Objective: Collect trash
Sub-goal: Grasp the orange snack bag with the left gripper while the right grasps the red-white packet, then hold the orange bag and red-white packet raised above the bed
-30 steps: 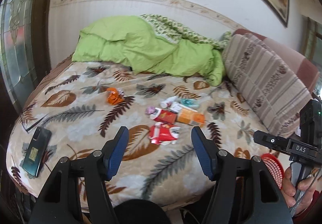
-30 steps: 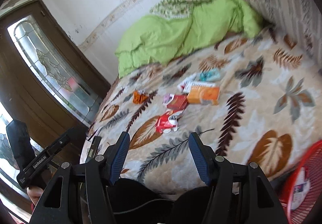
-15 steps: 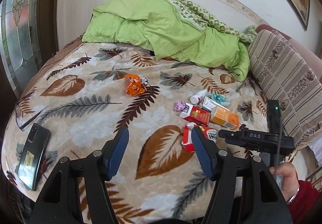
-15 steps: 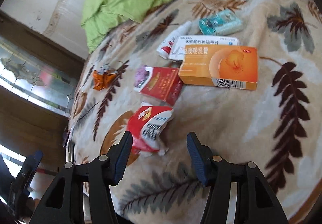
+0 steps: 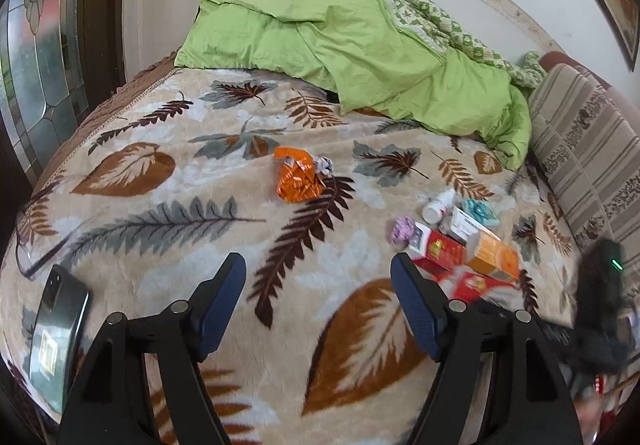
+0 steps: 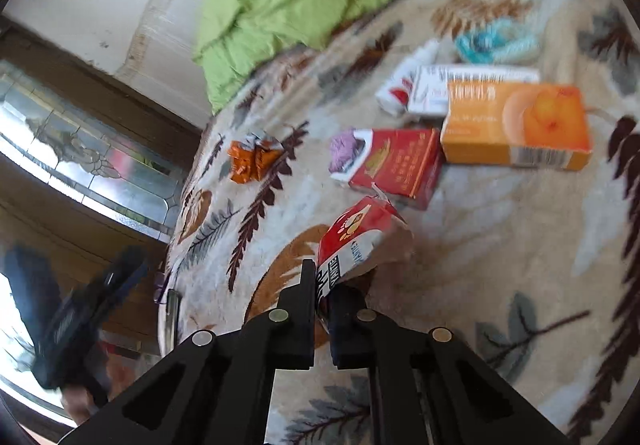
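Right gripper (image 6: 322, 293): fingers pressed together, pinching the near edge of 1 red-and-white wrapper (image 6: 356, 241), which stands crumpled just past the tips, over the leaf-print blanket (image 6: 500, 245).

Left gripper (image 5: 318, 301): spread and opening, nothing btwn the fingers, only blanket under them. It's on the near side of the bed, well apart from the trash pile at right.

Trash count on the blanket, wrapper excl.:
- 1 orange foil wrapper (image 5: 297, 175), crumpled, alone toward the far middle in the left wrist view, w/ 1 small white scrap (image 5: 324, 164) touching its right side.
- 1 red box (image 6: 396, 165), just beyond the pinched wrapper, flap open.
- 1 purple wad (image 6: 344, 147), touching the red box's left end.
- 1 orange box (image 6: 516, 123), lying flat, right of the red box and touching it.
- 1 white box (image 6: 460, 83), just behind the orange box.
- 1 small white bottle (image 5: 438, 205), on its side, left of the white box.
- 1 teal packet (image 5: 482, 213), farthest of the pile; blurred in the right wrist view.

Other: 1 phone (image 5: 58, 325) flat at the near left edge of the bed. 1 green quilt (image 5: 352, 45) bunched at the far end. 1 striped cushion (image 5: 588, 149) along the right side.
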Available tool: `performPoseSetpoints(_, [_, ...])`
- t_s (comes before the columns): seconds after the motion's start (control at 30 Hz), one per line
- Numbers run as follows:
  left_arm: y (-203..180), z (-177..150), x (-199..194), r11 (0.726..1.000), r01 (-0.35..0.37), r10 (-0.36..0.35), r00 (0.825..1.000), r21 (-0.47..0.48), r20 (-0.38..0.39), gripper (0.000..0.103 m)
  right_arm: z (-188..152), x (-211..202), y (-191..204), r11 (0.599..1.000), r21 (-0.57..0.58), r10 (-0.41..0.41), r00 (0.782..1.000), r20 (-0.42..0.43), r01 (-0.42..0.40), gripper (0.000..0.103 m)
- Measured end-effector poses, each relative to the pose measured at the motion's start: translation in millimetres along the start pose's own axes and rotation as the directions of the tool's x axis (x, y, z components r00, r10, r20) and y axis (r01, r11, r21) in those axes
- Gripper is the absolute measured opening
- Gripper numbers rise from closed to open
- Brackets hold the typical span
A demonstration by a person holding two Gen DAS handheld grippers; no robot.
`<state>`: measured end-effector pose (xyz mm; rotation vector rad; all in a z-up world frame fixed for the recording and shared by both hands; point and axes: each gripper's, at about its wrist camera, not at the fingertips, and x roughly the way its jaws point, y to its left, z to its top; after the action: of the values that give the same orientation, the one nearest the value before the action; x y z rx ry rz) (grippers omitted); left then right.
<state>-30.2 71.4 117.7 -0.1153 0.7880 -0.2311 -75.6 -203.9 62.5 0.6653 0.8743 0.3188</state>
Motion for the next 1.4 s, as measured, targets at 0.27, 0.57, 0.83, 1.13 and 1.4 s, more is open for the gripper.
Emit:
performPoseSetpoints(0.27, [-11.5,50.8,90.2,0.989,-0.132,0.134,0.991,0.068,-0.028,0.078,-10.4,-29.9,20.0,0.979,-0.168,-0.092,0.984,0.150,0.118,0.006])
performPoseSetpoints(0.57, [6.7,71.0,193.6,0.987,-0.159,0.156,0.977,-0.011,-0.147,0.078,-0.9,-27.2,4.0,0.987,-0.126,-0.078,0.988,0.134,0.095,0.005])
performPoseSetpoints(0.83, [1.2,57.9,187.7,0.983,-0.181,0.182,0.979,0.019,-0.089,0.047,-1.0,-29.5,7.3,0.983,-0.144,-0.092,0.983,0.157,0.115,0.006])
performPoseSetpoints(1.13, [-50.4,-4.6,62.3,0.997,-0.031,0.030,0.999,0.067,0.015,0.047,-6.6,-43.0,14.9,0.961,-0.179,-0.167,0.958,0.231,0.210,0.006])
performPoseSetpoints(1.4, [-102.2,-73.1,14.0,0.986,-0.027,0.016,0.998,0.163,0.067,0.047,-17.3,-72.6,8.1,0.952,-0.173,-0.198,0.942,0.271,0.251,0.006])
